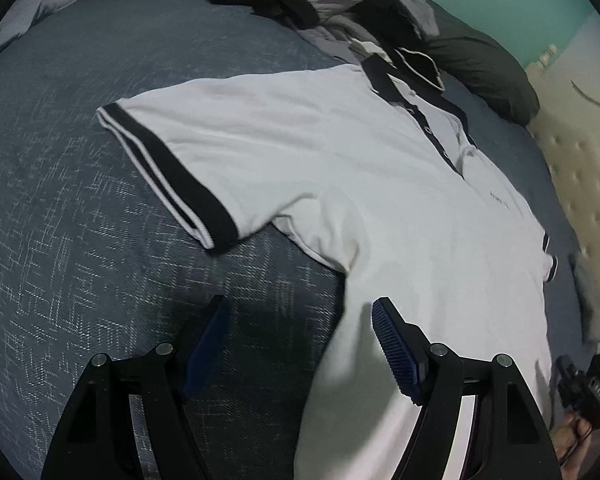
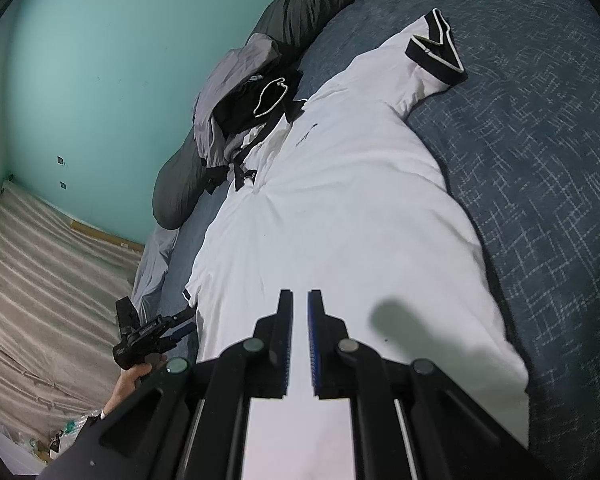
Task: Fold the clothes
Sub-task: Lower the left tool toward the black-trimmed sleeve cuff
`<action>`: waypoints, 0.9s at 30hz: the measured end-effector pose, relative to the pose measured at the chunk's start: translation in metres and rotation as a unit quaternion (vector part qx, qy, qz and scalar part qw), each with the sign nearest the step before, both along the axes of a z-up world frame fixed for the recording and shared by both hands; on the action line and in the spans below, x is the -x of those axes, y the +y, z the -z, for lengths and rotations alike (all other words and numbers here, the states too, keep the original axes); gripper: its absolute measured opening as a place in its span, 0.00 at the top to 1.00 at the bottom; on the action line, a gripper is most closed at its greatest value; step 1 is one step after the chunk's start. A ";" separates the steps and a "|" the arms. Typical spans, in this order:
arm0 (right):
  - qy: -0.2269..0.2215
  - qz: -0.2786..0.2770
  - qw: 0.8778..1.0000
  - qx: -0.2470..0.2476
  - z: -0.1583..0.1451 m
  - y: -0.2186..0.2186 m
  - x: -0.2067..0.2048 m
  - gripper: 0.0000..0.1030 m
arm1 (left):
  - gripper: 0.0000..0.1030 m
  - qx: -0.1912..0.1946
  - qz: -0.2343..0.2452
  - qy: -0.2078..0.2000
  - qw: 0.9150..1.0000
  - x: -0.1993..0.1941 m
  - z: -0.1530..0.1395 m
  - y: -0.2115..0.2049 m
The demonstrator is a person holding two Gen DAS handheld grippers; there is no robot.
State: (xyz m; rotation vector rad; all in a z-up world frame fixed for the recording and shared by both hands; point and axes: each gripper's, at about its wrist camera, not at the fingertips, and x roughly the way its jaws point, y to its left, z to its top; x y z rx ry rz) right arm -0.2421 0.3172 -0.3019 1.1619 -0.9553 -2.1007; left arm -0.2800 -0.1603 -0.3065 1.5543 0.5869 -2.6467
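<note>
Before me a white polo shirt (image 1: 340, 184) lies spread flat and face up on the blue bed cover, its black collar (image 1: 416, 68) toward the pillows. One black-cuffed sleeve (image 1: 168, 168) stretches out sideways; the placket is buttoned.

From my remote station: a blue crosshatch bedspread (image 1: 80, 208) fills the frame, a dark green pillow (image 2: 180, 188) lies at ten o'clock against a teal wall (image 2: 100, 60), a striped mattress (image 2: 40, 280) at eight.
</note>
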 end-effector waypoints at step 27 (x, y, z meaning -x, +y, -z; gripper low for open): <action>-0.002 0.001 1.000 0.003 0.000 0.001 -0.003 0.93 | 0.83 -0.024 0.053 -0.015 0.998 -0.012 0.013 0.014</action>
